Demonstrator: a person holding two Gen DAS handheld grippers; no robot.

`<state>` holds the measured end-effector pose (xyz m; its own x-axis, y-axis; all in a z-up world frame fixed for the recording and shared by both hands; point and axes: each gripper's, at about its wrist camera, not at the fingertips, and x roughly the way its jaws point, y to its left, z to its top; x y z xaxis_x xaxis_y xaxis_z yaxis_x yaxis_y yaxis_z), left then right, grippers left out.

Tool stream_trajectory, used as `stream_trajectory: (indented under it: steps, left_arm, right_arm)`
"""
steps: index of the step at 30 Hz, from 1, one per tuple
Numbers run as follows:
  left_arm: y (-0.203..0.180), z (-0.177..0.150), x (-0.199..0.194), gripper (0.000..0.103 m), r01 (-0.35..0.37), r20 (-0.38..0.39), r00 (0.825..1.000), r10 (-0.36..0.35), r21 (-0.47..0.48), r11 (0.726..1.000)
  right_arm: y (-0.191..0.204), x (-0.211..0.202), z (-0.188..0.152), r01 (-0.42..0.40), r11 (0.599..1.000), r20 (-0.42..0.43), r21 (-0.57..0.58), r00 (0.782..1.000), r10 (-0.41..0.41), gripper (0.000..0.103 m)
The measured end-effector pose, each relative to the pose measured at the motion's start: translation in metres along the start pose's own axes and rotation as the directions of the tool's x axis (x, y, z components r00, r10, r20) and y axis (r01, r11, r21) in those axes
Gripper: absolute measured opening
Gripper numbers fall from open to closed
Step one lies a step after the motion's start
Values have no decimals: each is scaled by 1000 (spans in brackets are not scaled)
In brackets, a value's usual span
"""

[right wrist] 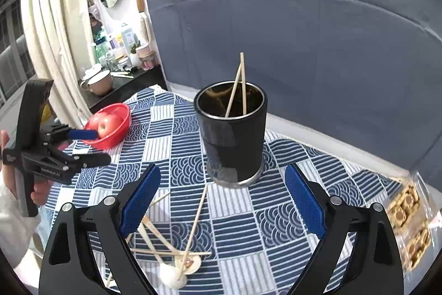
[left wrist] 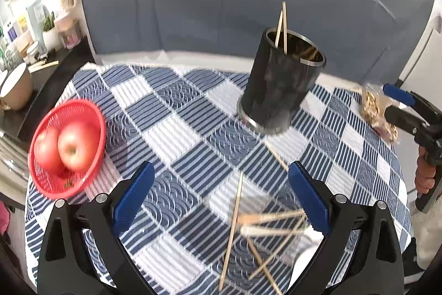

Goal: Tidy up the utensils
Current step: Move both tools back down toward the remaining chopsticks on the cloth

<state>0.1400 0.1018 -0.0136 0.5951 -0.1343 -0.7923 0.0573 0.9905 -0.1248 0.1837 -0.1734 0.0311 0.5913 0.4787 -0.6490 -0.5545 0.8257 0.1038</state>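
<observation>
A black cylindrical holder (left wrist: pixel 279 85) (right wrist: pixel 232 134) stands on the blue checked tablecloth (left wrist: pixel 176 112) (right wrist: pixel 276 214) with two wooden chopsticks (left wrist: pixel 283 26) (right wrist: pixel 239 85) leaning in it. Several loose chopsticks (left wrist: pixel 265 226) (right wrist: pixel 171 245) lie crossed on the cloth in front of it, with two white spoons (right wrist: pixel 176 268) among them. My left gripper (left wrist: pixel 221 198) is open and empty just above the loose chopsticks. My right gripper (right wrist: pixel 222 201) is open and empty, in front of the holder. Each gripper shows in the other's view, the right gripper (left wrist: pixel 400 101) and the left gripper (right wrist: pixel 83 145).
A red basket (left wrist: pixel 44 179) (right wrist: pixel 121 112) with two apples sits at the table's left. A clear pack of biscuits (left wrist: pixel 378 112) (right wrist: pixel 408 223) lies at the right edge. A dark side counter (left wrist: pixel 41 79) with cups and jars stands left. A grey backdrop (right wrist: pixel 304 32) stands behind the table.
</observation>
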Motion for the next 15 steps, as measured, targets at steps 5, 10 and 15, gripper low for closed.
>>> stream_trajectory:
  steps: [5, 10, 15]
  left_arm:
    - [6, -18, 0, 97, -12, -45, 999, 12, 19, 1000]
    - [7, -34, 2, 97, 1, -92, 996, 4, 46, 999]
    - [9, -45, 8, 97, 22, -108, 994, -16, 58, 998]
  right_arm:
    - [16, -1, -13, 26, 1000, -23, -6, 999, -26, 87]
    - [26, 4, -20, 34, 999, -54, 10, 998, -34, 87]
    - [34, 15, -24, 47, 999, -94, -17, 994, -48, 87]
